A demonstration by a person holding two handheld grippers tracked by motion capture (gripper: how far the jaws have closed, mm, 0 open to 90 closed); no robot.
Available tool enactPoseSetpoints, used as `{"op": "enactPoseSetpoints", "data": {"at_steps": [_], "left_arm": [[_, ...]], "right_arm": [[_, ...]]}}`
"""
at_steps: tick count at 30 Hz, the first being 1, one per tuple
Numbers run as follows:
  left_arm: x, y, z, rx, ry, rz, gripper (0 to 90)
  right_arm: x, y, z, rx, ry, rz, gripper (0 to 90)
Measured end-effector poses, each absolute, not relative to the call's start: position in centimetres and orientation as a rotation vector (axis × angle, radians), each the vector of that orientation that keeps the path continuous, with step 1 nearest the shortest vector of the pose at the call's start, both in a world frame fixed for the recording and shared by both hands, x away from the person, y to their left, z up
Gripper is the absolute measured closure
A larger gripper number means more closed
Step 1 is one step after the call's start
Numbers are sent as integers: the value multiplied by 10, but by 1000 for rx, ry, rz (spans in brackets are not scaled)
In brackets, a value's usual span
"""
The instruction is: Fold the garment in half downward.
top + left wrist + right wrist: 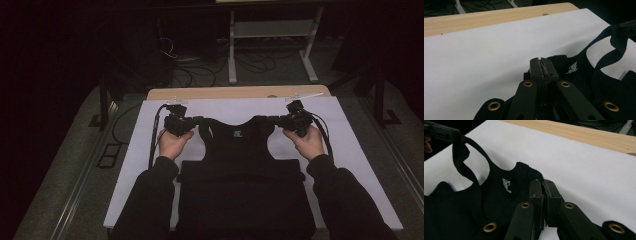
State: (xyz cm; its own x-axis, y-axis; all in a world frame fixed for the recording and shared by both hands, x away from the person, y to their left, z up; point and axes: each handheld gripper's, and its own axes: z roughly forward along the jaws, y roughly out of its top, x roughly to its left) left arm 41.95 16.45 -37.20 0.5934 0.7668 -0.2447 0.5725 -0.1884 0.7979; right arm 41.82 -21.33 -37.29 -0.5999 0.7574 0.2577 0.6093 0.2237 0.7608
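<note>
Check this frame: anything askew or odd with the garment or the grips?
Nothing stands out. The black tank top lies folded over itself on the white sheet, held evenly by its shoulder straps: left gripper and right gripper each shut on one. No damage visible.

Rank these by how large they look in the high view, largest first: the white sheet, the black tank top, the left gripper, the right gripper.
1. white sheet
2. black tank top
3. left gripper and right gripper: they look about the same size, so no ranking between them.
</note>
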Motion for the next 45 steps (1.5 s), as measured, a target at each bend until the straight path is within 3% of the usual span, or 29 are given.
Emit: {"op": "enactPoseSetpoints", "data": {"at_steps": [22, 26, 45], "left_arm": [[369, 170, -350, 1874, 982, 252, 882], [356, 172, -352, 1868, 951, 291, 881], [316, 181, -375, 1851, 924, 176, 881]], "right_arm": [[364, -229, -361, 1268, 2341, 1406, 850], [351, -231, -362, 1262, 2339, 1445, 850], [318, -235, -379, 1260, 2403, 1479, 850]]}}
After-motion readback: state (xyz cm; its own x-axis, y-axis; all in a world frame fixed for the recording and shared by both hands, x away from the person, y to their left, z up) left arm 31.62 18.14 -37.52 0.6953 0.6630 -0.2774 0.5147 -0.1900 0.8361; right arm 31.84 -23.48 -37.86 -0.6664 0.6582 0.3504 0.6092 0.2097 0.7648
